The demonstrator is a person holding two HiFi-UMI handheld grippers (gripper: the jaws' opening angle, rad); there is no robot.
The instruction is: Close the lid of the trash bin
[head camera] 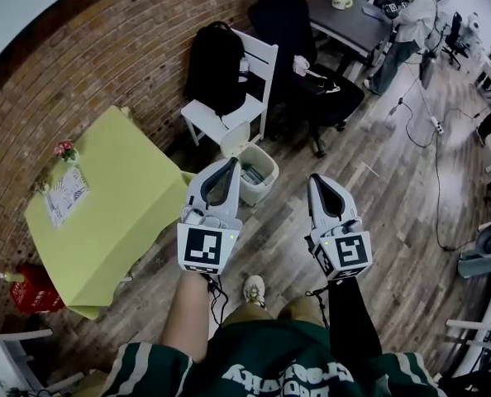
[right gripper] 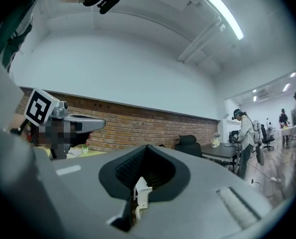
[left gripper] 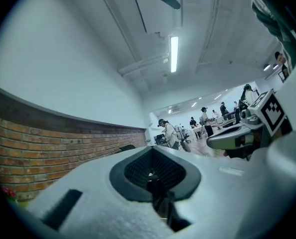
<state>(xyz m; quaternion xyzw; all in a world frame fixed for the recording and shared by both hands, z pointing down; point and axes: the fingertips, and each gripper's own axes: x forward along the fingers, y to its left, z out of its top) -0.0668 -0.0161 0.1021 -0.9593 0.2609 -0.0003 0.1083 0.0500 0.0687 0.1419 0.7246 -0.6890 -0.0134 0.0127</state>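
While the left gripper (head camera: 228, 164) and right gripper (head camera: 318, 180) hold jaws closed, empty, near the trash bin (head camera: 266, 187), its upright lid (head camera: 235, 137) looks light, pushable at its top.

White block lettering crosses the green shirt (head camera: 312, 375) at the bottom centre of the head view, but it is upside down and creased and cannot be read. The printed sheet (head camera: 65, 195) on the yellow-green table (head camera: 130, 197) at left is too small to read. The left gripper (head camera: 227, 164) and right gripper (head camera: 317, 179) bear only square black-and-white code markers.
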